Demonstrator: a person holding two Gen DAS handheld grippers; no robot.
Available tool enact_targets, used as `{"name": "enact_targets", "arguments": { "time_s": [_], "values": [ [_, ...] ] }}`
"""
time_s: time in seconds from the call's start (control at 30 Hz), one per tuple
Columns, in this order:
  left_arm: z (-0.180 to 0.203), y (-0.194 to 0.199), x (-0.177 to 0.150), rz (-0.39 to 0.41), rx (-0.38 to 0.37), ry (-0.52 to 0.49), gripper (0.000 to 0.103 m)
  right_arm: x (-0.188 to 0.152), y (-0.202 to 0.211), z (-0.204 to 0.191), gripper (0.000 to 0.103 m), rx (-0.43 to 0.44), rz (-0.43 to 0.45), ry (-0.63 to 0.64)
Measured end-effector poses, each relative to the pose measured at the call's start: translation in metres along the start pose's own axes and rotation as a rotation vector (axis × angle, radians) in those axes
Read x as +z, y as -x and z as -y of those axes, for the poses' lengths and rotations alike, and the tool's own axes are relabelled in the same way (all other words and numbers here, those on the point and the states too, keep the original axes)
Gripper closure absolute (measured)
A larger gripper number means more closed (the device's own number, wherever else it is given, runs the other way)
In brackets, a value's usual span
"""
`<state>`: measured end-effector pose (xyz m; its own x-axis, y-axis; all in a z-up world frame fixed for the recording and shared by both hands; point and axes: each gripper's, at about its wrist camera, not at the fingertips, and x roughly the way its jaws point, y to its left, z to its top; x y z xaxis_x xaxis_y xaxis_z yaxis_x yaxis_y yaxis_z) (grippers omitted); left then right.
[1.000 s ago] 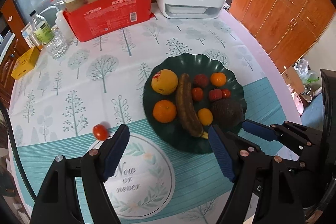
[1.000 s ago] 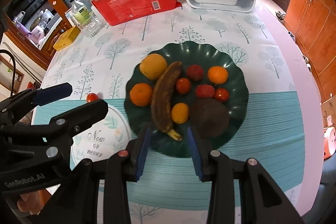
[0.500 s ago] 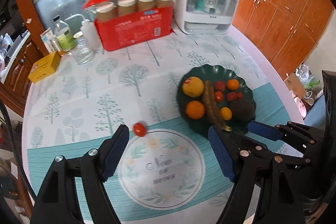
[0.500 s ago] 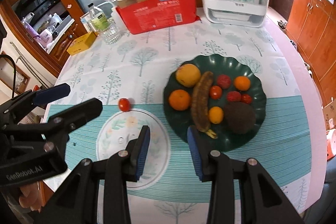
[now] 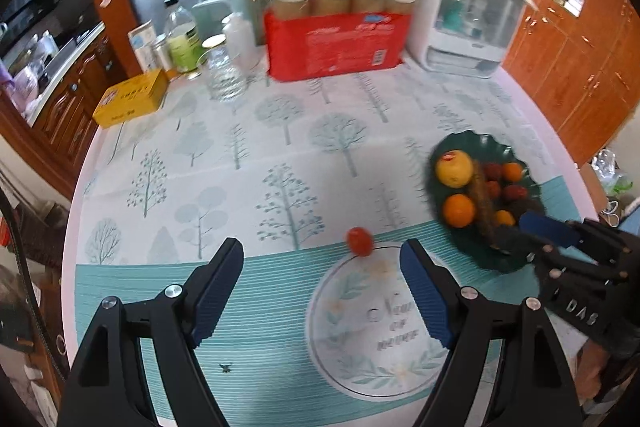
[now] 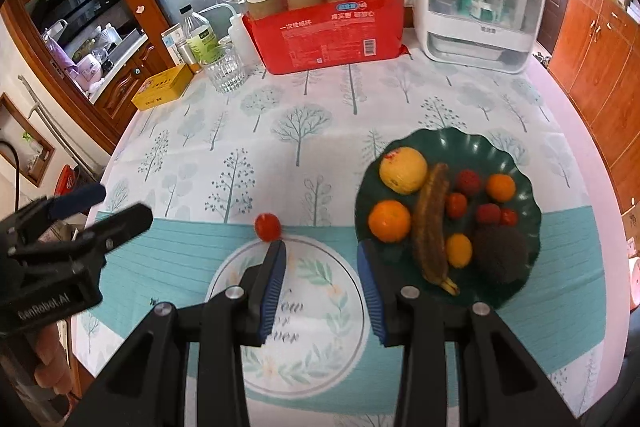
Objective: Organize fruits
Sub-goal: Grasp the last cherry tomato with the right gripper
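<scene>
- Near the table's (image 6: 568,115) front edge, at the round print's far rim: lone tomato (image 6: 267,226), apart from the plate (image 6: 452,143).
- Plate toward the right edge, holding the other fruit.
- Left gripper (image 5: 321,289): jaws opening, wide, empty.
- Right gripper (image 6: 322,287): narrow gap, empty.

My left gripper (image 5: 320,285): matt black plastic arms, ribbed blue rubbery pads (image 5: 218,293), shiny metal screws, jaws opening on nothing. My right gripper (image 6: 322,287): same finish. Glossy dark-green scalloped plastic plate (image 6: 516,163) at 3 o'clock; smooth glossy small red tomato (image 6: 267,226) at 12 of my right pads. Smooth printed tree-pattern tablecloth (image 6: 280,131), slight sheen. Glossy red film-wrapped cup pack (image 6: 328,35) at 12; clear ribbed glass tumbler (image 6: 224,71) at 11; varnished brown wood cabinets (image 6: 600,39) at 2.
</scene>
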<state>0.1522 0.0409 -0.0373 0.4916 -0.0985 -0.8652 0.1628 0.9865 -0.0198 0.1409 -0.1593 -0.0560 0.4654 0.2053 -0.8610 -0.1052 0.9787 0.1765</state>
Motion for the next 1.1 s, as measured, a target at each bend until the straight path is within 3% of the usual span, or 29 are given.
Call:
{"name": "enact_targets", "arguments": {
  "time_s": [0.6, 1.1],
  "values": [
    [-0.057, -0.11, -0.02, -0.132, 0.038, 0.101, 0.024, -0.002, -0.139, -0.051, 0.066, 0.027, -0.14, 0.091],
    [-0.071, -0.135, -0.027, -0.168, 0.044, 0.118, 0.024, 0.0, -0.172, -0.07, 0.07, 0.068, -0.148, 0.121]
  ]
}}
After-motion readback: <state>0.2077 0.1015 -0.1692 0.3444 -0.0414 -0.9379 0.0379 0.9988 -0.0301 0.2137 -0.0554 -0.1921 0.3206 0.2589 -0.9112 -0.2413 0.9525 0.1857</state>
